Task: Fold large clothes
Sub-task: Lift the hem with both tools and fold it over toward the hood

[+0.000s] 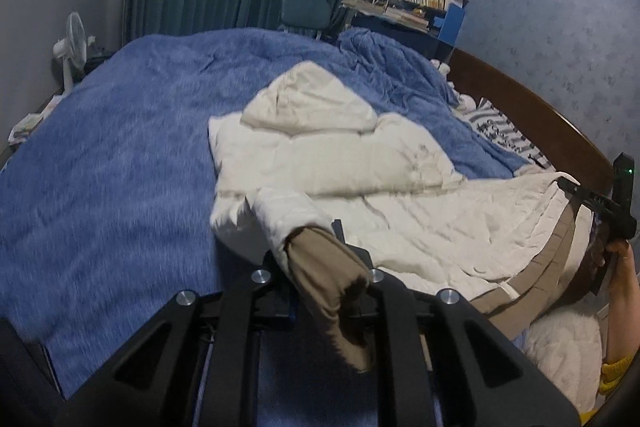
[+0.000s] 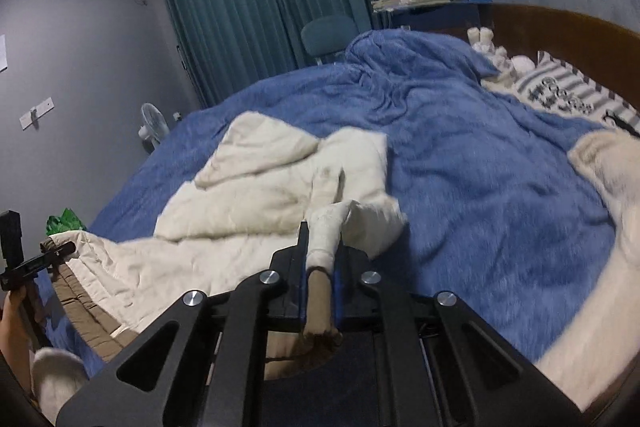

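A cream hooded padded jacket (image 1: 352, 163) with a tan lining lies on the blue bed cover, hood away from me; it also shows in the right wrist view (image 2: 248, 191). My left gripper (image 1: 320, 247) is shut on the jacket's tan-lined hem corner (image 1: 332, 283), lifted off the bed. My right gripper (image 2: 322, 251) is shut on the other tan-lined hem corner (image 2: 320, 299). The right gripper also shows at the left wrist view's right edge (image 1: 592, 203), and the left gripper at the right wrist view's left edge (image 2: 36, 259).
The blue fuzzy blanket (image 1: 120, 155) covers the bed. A brown headboard (image 1: 532, 99) and striped pillow (image 2: 568, 91) lie to the right. A white fluffy item (image 2: 600, 247) sits at the right. A fan (image 1: 72, 47), chair (image 2: 328, 35) and cluttered desk (image 1: 416, 11) stand beyond the bed.
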The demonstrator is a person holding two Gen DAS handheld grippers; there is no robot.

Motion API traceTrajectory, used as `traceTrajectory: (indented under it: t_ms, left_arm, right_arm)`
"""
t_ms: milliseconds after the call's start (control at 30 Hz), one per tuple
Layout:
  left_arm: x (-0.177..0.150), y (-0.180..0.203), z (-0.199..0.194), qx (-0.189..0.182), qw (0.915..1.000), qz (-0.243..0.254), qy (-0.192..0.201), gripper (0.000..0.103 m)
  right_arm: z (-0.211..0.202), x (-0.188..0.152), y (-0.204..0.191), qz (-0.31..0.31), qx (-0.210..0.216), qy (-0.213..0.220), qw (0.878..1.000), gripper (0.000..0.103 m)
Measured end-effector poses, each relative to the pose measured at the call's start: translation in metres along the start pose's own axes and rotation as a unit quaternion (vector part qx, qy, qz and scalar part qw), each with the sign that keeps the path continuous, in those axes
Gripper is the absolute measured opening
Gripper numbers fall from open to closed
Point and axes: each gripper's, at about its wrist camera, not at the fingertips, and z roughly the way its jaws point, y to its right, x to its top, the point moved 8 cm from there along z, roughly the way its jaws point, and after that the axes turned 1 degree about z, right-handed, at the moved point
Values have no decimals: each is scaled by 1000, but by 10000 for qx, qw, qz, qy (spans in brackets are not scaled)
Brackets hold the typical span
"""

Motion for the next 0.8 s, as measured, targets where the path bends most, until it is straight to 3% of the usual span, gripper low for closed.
traceTrajectory:
  t_ms: [267,533,667,800]
  left_arm:
    - [70,-19,27,132,9997,48,212,11]
    - [142,-52,95,465,9976,-274,424,11]
    - [154,-78,140,534,9968,-555,235,11]
    - [160,-95,182,639,9969,-419,-178,11]
  right_arm:
    - [51,73,-12,-120,-161,198,9996,9]
    - [135,136,-7,170,-575,332,9976,9]
    - [180,140,8,526,-638,290,9962,9]
    - [229,148,6,24,-969,-12,9953,9]
